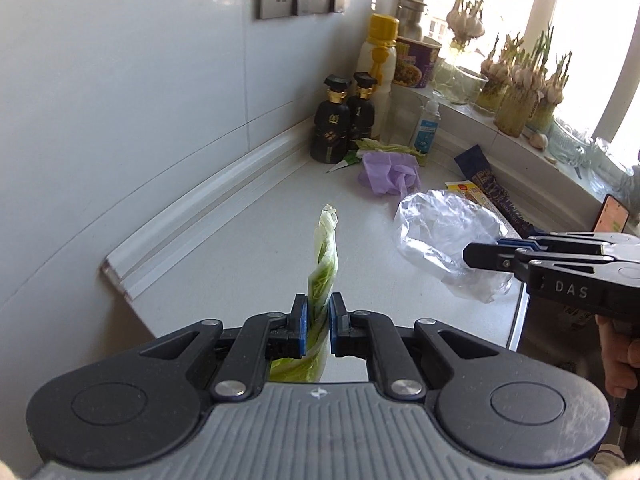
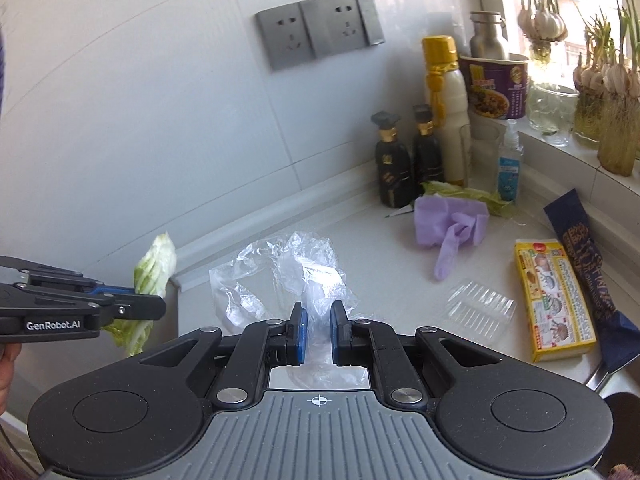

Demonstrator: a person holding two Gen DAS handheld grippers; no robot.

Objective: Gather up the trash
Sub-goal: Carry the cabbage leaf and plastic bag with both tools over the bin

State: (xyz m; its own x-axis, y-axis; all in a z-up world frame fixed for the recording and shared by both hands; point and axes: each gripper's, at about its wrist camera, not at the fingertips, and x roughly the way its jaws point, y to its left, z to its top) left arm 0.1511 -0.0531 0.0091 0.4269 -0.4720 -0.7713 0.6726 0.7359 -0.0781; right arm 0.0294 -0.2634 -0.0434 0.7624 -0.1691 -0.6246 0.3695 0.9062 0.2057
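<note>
Two grippers are working over a pale desk [image 2: 380,240] in a kitchen corner, each closed on a piece of trash. The left gripper [image 1: 319,312] is pinching a cabbage leaf [image 1: 323,256] between its blue pads; the leaf is standing up out of the jaws, clear of the desk, and its lower end is hanging beneath the fingers. From the right wrist view the same leaf [image 2: 154,268] is showing beside the desk's left edge, with the left gripper [image 2: 158,306] clamped on it.

The right gripper [image 2: 318,330] is gripping a crumpled clear plastic bag [image 2: 288,276], which is bunching up between its nearly closed pads and spreading out ahead of them. In the left wrist view the right gripper [image 1: 470,256] is reaching in from the right with the bag [image 1: 444,236] at its tips, and part of a hand [image 1: 618,356] is holding its handle.

More trash is lying farther back on the desk: a purple glove [image 2: 448,220], another cabbage leaf [image 2: 464,194] behind it near two dark bottles [image 2: 408,160], a clear plastic tray [image 2: 482,310], a yellow box [image 2: 554,300] and a dark blue wrapper [image 2: 588,264] just beside it. A purple noodle cup [image 2: 496,86] and jars of sprouting garlic [image 2: 616,112] are sitting on the windowsill.
</note>
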